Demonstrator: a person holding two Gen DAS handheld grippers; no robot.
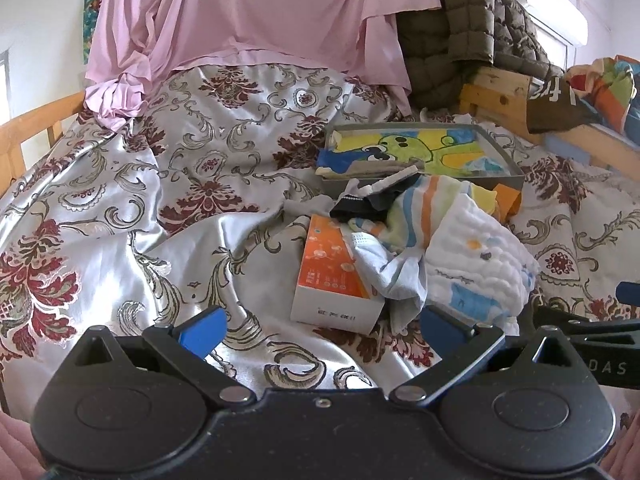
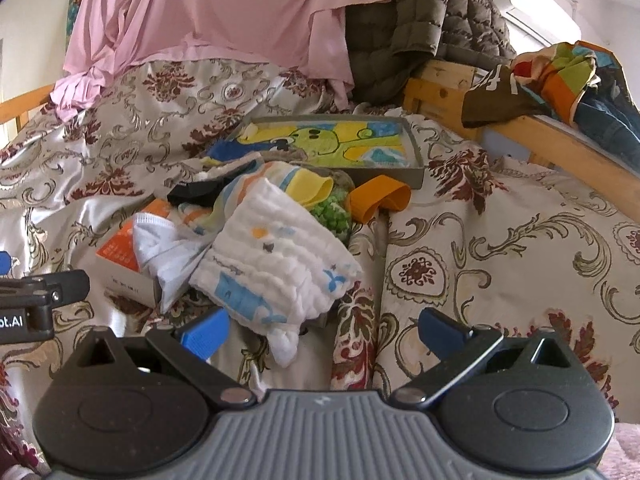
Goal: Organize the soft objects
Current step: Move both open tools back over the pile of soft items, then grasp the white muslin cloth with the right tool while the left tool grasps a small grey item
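A bed covered by a glossy silver quilt (image 1: 168, 184) with dark red floral scrolls fills both views, rumpled into folds. On it sits a pile of soft things: a white quilted cloth (image 2: 276, 264) with blue and orange prints, a striped towel (image 1: 416, 208), a dark sock (image 1: 360, 204) and an orange band (image 2: 378, 196), heaped partly over an orange-and-white box (image 1: 336, 276). Just behind the pile lies a grey tray (image 2: 416, 164) holding a yellow-green cartoon towel (image 2: 328, 140). A pink sheet (image 1: 256, 12) and an olive puffer jacket (image 1: 452, 28) hang at the head. A wooden bed rail (image 2: 568, 152) carries colourful clothes; an air conditioner (image 2: 536, 0) hangs on the white wall. The left hand-held gripper (image 1: 322, 330) and right hand-held gripper (image 2: 324, 330) both hover with jaws spread wide, empty.
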